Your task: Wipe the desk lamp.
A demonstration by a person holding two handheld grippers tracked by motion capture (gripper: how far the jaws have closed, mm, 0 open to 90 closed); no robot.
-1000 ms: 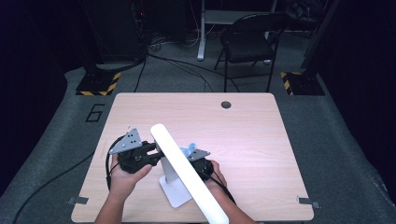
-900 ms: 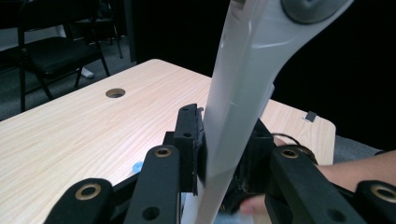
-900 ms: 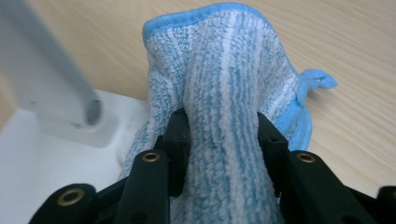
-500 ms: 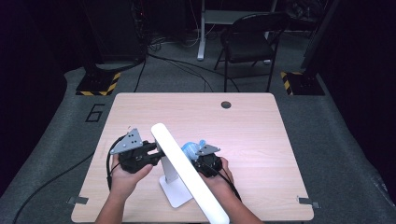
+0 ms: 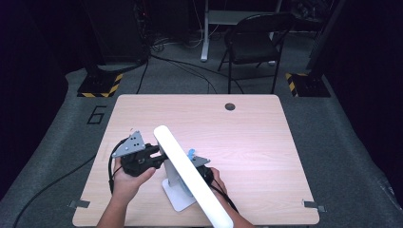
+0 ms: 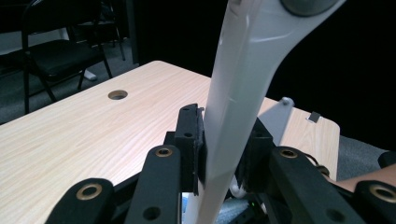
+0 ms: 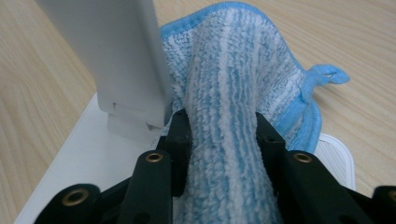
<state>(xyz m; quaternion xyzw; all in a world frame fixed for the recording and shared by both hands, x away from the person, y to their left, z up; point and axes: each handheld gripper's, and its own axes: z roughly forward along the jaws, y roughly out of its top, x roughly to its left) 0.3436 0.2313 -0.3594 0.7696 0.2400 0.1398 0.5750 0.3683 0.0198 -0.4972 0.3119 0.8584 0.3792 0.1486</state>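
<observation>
White plastic is what your left gripper pinches: its jaws press from both sides on the slanted arm of the desk lamp, which stands on its flat base near the front edge of the wooden table. Your right gripper has just been closing its jaws, and they now squeeze a fold of the blue and white cloth, just beside the lamp's upright and above its base.
</observation>
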